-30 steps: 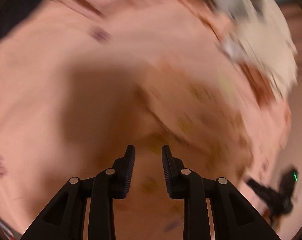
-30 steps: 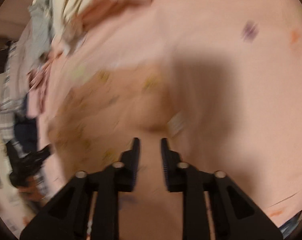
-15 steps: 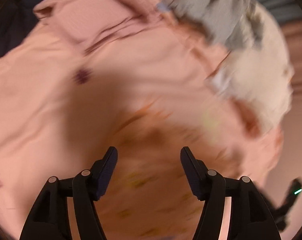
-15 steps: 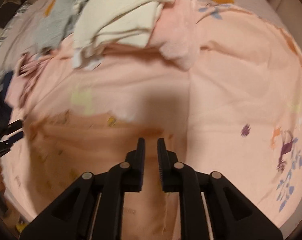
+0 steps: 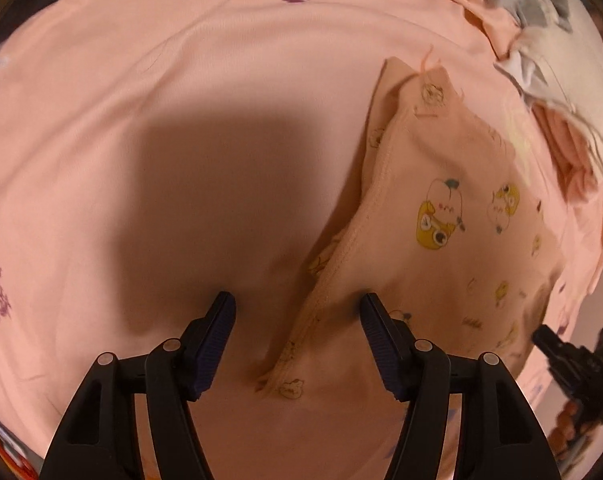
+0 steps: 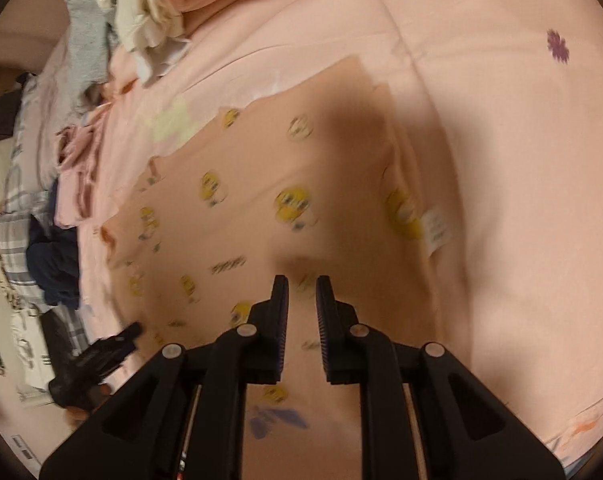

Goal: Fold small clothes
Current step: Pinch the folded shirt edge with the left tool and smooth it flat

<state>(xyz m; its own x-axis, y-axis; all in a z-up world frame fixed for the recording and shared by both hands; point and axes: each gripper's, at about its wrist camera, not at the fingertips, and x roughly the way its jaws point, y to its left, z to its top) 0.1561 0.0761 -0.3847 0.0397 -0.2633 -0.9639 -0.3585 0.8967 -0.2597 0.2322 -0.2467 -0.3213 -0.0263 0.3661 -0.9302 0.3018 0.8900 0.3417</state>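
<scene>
Fingers of the left gripper (image 5: 297,308) stood spread at the bottom of its view, nothing pinched between them, with the hemmed edge of a small peach garment (image 5: 441,248) running up between the tips and most of the cloth lying to their right. In the right wrist view the right gripper (image 6: 302,286) hung over the lower middle of the same garment (image 6: 261,184); its jaws stood only narrowly parted, with a clear gap and no cloth caught in it. The garment, printed with little yellow cartoon figures, lay spread fairly flat on a pink bedsheet (image 5: 181,80), one side doubled over along the hem and a white care label (image 6: 435,226) showing at its right edge. By my reading the folding of this piece had barely begun: one flap was perhaps turned in, and the rest remained to be doubled and squared. Farther off, in the upper left of the right view, a heap of other clothes (image 6: 141,20) in cream, grey and pink sat loose on the sheet, seemingly unfolded, so most of the task appeared to be left. No basket, box or other container showed in either view.
</scene>
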